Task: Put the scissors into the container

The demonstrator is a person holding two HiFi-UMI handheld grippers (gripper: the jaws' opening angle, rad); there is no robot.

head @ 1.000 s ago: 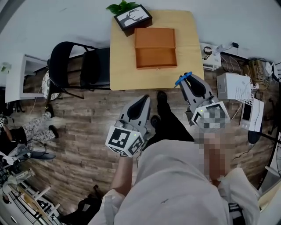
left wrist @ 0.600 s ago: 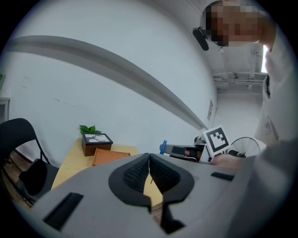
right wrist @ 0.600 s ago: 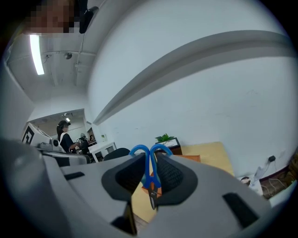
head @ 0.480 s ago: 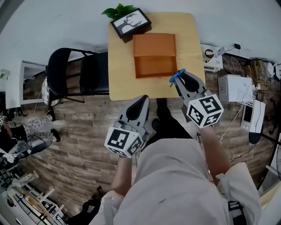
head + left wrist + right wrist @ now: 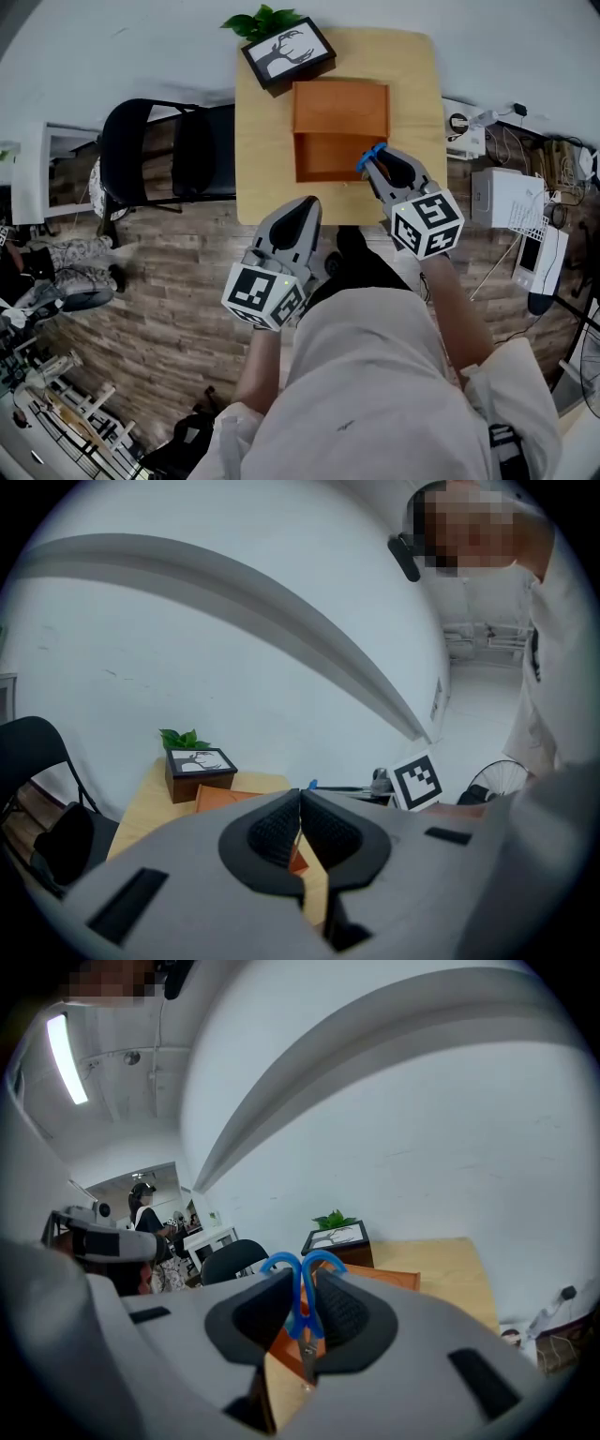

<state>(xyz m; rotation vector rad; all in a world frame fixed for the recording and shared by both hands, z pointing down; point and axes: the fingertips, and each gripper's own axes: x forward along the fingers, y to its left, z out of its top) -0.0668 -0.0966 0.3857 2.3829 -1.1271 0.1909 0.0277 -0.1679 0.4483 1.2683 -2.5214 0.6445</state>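
Right tongs (image 5: pixel 373 161) clamped on the blue-handled scissors (image 5: pixel 302 1290): loops poke out past the tips, metal blades run back between the pads. Head view puts the scissors (image 5: pixel 372 154) at the near right corner of the orange-brown wooden container (image 5: pixel 337 105), which sits open on the light wooden tabletop (image 5: pixel 264 141); whether they touch its wall cannot be told. Left tongs (image 5: pixel 300 825) pressed together with nothing between them, held off the tabletop's near edge, well apart from the container.
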